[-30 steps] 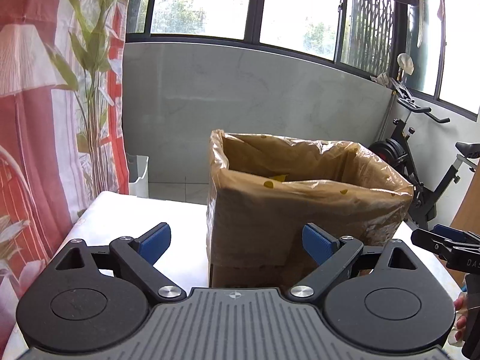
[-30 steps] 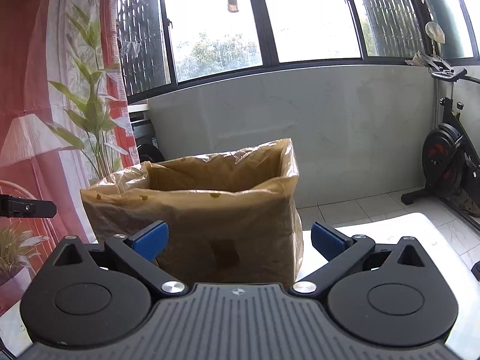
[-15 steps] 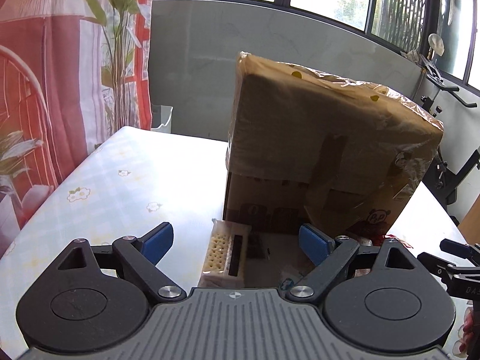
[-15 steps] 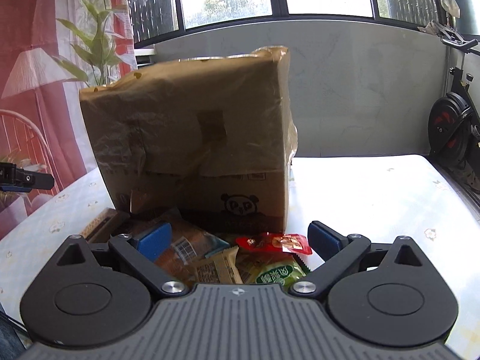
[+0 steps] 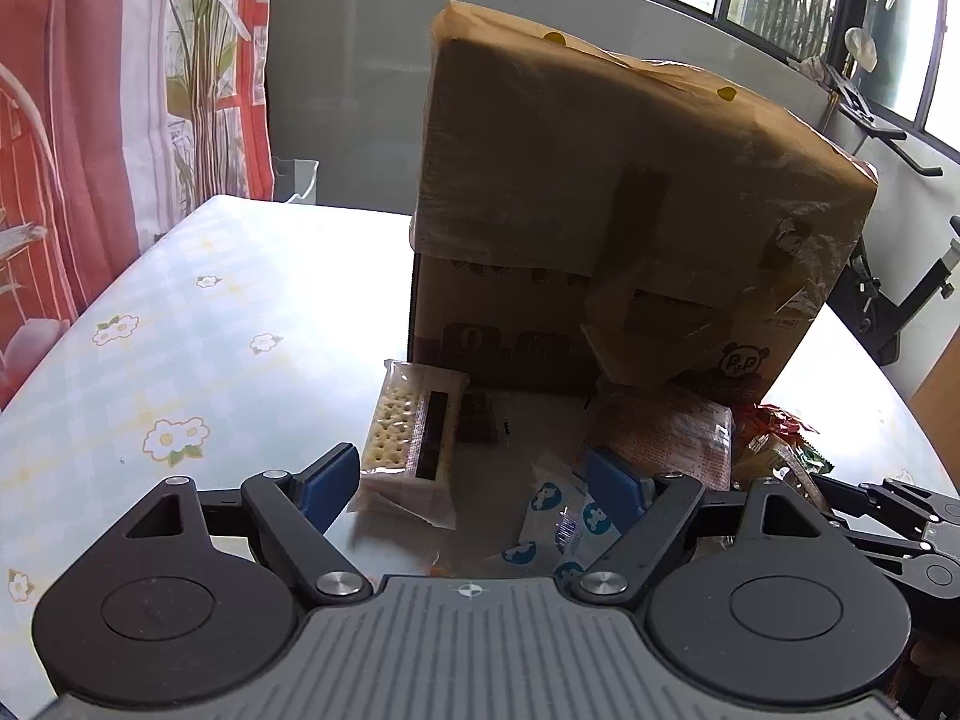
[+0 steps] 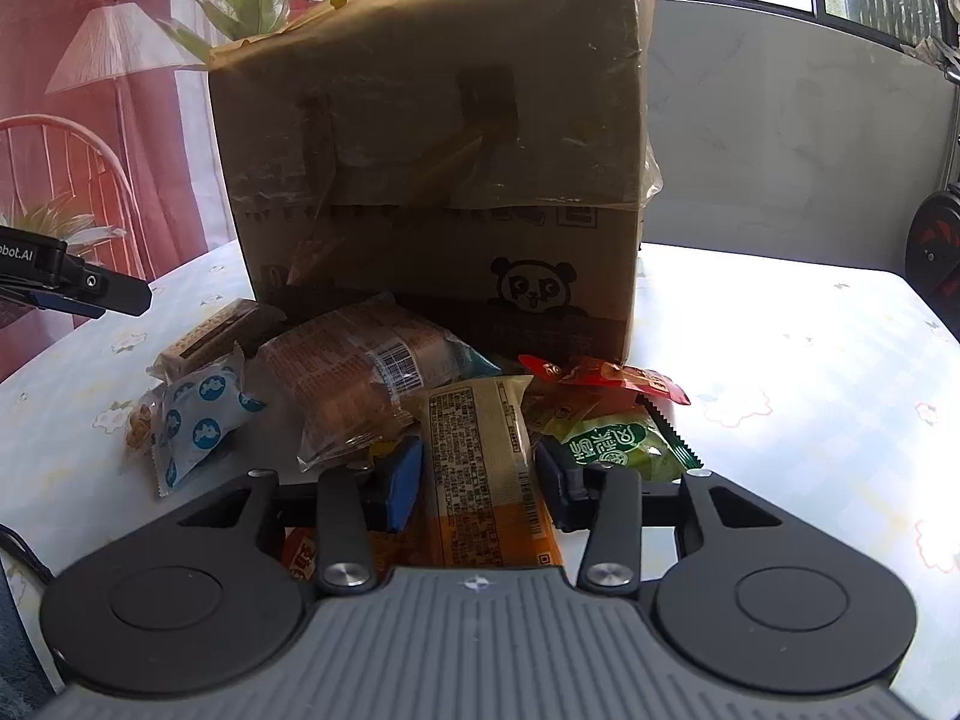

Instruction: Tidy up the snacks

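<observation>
Compared with a second before, both grippers had been lowered from box-top level to the snack pile before the cardboard box (image 6: 438,180). The right gripper (image 6: 477,483) had just been closing around the yellow-orange packet (image 6: 486,468); pad contact could not be confirmed. The left gripper (image 5: 474,483), slightly narrowed, stood wide beside the cracker pack (image 5: 414,432), holding nothing. The packet's near end was hidden.

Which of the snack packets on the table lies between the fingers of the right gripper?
The long yellow-orange packet with dense printed text; the right gripper has just been closing on its two sides. The green packet and white-blue packet lie outside.
</observation>
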`<state>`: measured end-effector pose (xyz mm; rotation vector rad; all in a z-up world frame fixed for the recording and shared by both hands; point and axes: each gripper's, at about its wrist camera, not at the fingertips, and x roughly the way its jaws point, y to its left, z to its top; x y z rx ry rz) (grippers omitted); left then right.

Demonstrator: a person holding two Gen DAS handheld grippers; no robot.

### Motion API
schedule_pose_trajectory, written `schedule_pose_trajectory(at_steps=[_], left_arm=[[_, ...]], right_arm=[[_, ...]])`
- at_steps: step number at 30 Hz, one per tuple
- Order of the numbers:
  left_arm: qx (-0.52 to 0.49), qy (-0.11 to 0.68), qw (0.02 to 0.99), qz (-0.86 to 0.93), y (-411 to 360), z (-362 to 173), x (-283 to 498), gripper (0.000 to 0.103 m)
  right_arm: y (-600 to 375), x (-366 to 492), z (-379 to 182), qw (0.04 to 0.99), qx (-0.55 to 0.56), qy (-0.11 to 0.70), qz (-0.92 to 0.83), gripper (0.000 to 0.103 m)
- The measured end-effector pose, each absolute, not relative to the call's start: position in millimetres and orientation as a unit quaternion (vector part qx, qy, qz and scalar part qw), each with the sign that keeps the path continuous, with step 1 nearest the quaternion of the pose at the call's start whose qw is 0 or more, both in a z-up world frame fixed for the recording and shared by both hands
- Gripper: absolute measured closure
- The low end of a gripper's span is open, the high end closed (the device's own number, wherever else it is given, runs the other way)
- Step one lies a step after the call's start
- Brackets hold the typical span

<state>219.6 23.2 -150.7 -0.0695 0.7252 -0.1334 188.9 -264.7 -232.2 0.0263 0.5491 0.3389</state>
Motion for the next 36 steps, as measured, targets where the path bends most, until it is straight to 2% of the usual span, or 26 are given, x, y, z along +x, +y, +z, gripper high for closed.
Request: schedule_pose_trajectory(at_steps=[8, 10, 18, 21, 26, 31, 36], left_arm=[[-0.021, 0.368, 0.924, -0.101, 9, -162, 220, 0.019], [-0.013, 0.371, 0.921, -0.113, 3, -165, 220, 0.023], [0.025, 0.388, 0.910, -0.144, -16, -182, 222, 0.027], [0.054, 0.393, 0.906, -0.147, -25, -190, 225, 0.032], [0.051, 0.413, 0.898, -0.142, -26, -202, 237, 0.034], [0.059, 0.419, 0.895, -0.139, -23, -209, 245, 0.052], [0.059, 0.410, 0.900, -0.138, -17, -206, 239, 0.054]], right_arm=[[-265, 190, -237, 0.949, 0.017, 0.267, 0.166, 0.062], [-266, 190, -237, 0.949, 0.020, 0.266, 0.168, 0.063], [-266, 189, -237, 0.949, 0.026, 0.265, 0.171, 0.063], [-267, 190, -237, 0.948, 0.028, 0.266, 0.172, 0.063], [-265, 190, -237, 0.948, 0.033, 0.267, 0.173, 0.063], [-265, 190, -237, 0.947, 0.036, 0.268, 0.173, 0.063], [-265, 190, -237, 0.947, 0.038, 0.269, 0.173, 0.063]])
